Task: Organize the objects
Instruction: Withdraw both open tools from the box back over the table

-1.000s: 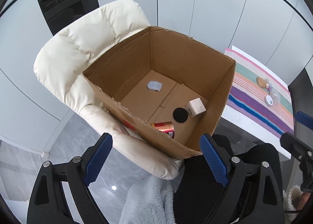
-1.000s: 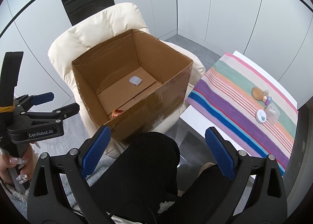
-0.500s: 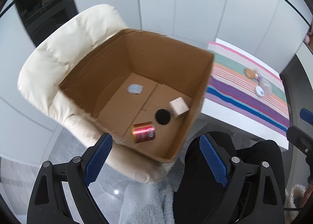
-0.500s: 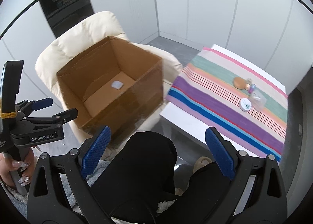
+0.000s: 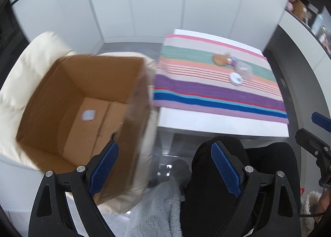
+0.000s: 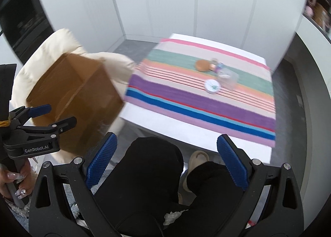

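A: Starting with the left wrist view: where is the left gripper (image 5: 163,171) sitting against the things to be sorted?

B: Its blue pads (image 5: 104,166) are standing wide apart with nothing between them, hanging over the person's black-clad knee (image 5: 219,175). The small items are lying ahead and to the right on the striped cloth (image 5: 217,94): a white round tin (image 5: 236,78), a clear plastic cup (image 5: 244,71) just behind it, and a tan oval piece (image 5: 219,59) at the far end. The cardboard box (image 5: 86,102) is sitting on the cream armchair (image 5: 31,67) to the left, with a pale little object (image 5: 88,115) on its floor. The picture is blurring, so finer detail is not readable.

A: And the right wrist view?

B: The right gripper (image 6: 166,160) is likewise gaping open and empty. From here the tin (image 6: 212,86) is lying almost straight ahead, slightly right, well apart from the fingers. The cup (image 6: 227,78) is touching or nearly touching the tin; I cannot tell which. The tan piece (image 6: 202,65) is lying beyond them. The box (image 6: 78,92) is falling off to the left, behind the left gripper (image 6: 60,117).

A: So which hand is nearer?

B: I'd judge the right one; the cluster is lining up on its axis, running from near tin to far tan piece. The cup is crowding the tin, so a clean approach from the near side looks safest.
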